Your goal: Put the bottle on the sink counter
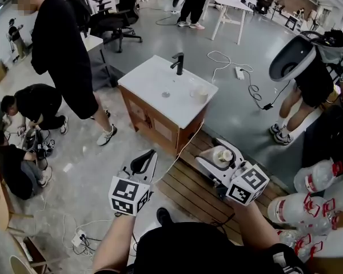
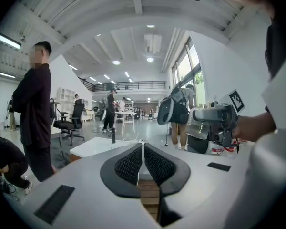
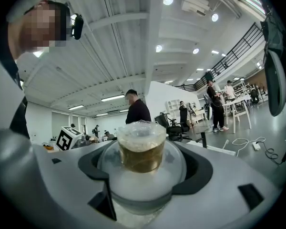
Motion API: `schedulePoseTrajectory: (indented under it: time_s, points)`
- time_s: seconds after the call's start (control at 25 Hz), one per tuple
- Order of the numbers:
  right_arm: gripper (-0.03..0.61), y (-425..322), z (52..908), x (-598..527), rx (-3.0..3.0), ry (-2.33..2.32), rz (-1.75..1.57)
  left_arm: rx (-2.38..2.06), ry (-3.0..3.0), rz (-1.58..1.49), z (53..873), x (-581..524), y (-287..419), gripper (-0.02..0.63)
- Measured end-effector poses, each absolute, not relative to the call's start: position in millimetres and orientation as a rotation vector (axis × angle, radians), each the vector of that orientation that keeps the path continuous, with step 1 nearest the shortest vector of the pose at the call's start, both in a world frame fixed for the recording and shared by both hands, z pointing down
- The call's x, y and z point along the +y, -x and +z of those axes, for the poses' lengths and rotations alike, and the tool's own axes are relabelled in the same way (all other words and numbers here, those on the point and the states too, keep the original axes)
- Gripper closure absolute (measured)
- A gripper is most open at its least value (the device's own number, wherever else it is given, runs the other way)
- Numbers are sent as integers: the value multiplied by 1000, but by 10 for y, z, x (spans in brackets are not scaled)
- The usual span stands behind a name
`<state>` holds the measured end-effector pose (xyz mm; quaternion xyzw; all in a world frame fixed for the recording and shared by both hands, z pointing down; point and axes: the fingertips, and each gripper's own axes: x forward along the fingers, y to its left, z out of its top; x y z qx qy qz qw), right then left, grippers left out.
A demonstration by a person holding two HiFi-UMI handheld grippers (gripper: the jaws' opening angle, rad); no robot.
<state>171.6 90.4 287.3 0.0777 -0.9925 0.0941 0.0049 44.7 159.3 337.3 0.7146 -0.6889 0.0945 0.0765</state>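
Open grey floor spreads around the sink cabinet. Its white surface carries a black faucet at the far edge and a small pale cup near the right corner. Well short of it, over wooden slats, the right tongs clamp a clear bottle, cap end outward. Its neck looks amber; the body is blurred and cut off. The left tongs are pressed together, holding nothing.
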Motion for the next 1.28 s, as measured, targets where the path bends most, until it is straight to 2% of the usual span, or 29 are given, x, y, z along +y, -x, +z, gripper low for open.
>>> schedulePoseTrajectory:
  time_s: [0.32, 1.0, 1.28]
  points:
    - [225, -1194, 2962, 895, -3093, -217, 313, -2025, -2137, 281, 3475, 1500, -25, 594]
    - [225, -1094, 3215, 7, -3065, -203, 326, -2047, -2053, 341, 3595, 760, 74, 592]
    - [225, -825, 3337, -224, -3031, -213, 335, -2008, -2055, 309, 3756, 475, 350, 592]
